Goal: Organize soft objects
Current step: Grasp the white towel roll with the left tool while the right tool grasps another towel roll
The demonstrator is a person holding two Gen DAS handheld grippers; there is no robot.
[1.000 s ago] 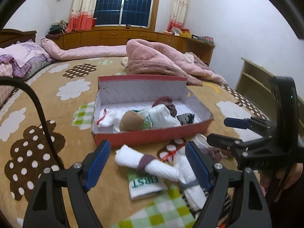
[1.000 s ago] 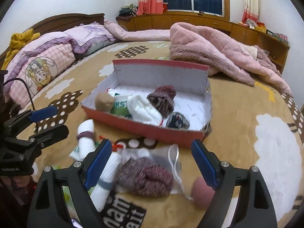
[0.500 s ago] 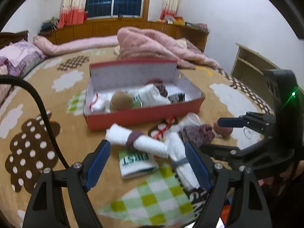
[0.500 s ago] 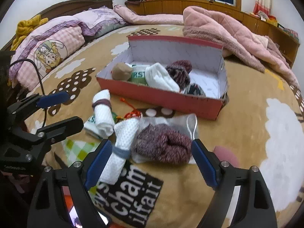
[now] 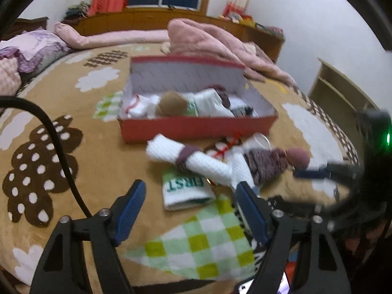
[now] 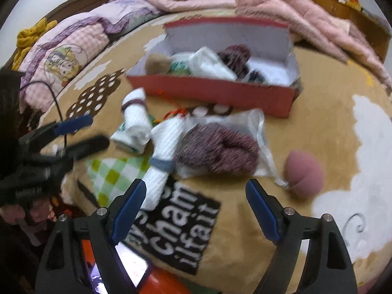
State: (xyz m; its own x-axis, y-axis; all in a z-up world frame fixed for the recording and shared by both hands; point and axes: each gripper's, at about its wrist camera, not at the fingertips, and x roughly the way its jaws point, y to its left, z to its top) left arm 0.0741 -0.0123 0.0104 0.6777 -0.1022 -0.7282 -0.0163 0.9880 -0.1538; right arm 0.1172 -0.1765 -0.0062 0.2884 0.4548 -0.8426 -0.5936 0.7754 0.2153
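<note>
**Both hands empty over the pile on the bed**

The bed [image 5: 103, 152] under me is spread with a tan blanket with cloud and dot patches. A pink quilt [image 6: 301, 12] lies heaped at its far side, and pillows [image 6: 73, 46] sit at the head.

In the middle stands the red box [image 5: 196, 126], open, its lid raised behind it. Inside it I see a white roll [image 6: 210, 63], a tan ball [image 5: 171, 103], a maroon knit bundle [image 6: 236, 56] and other small pieces, blurred.

Just in front of the box, on the blanket, lies the loose pile. A maroon knit sock [image 6: 218, 147] rests on a clear bag [image 6: 254, 122]. Touching its left side is a white roll with a grey band [image 6: 164, 156]. Beyond that lies a white roll with a purple band [image 5: 191, 159], resting across a folded green-lettered sock [image 5: 186, 188]. A pink ball [image 6: 305, 174] sits alone to the right of the bag, near but apart.

My left fingers [image 5: 193, 213] are spread wide, holding nothing, low over the blanket just short of the green-lettered sock. My right fingers [image 6: 196, 205] are likewise wide apart and empty, just short of the maroon sock, with the left pad beside the end of the grey-banded roll.
</note>
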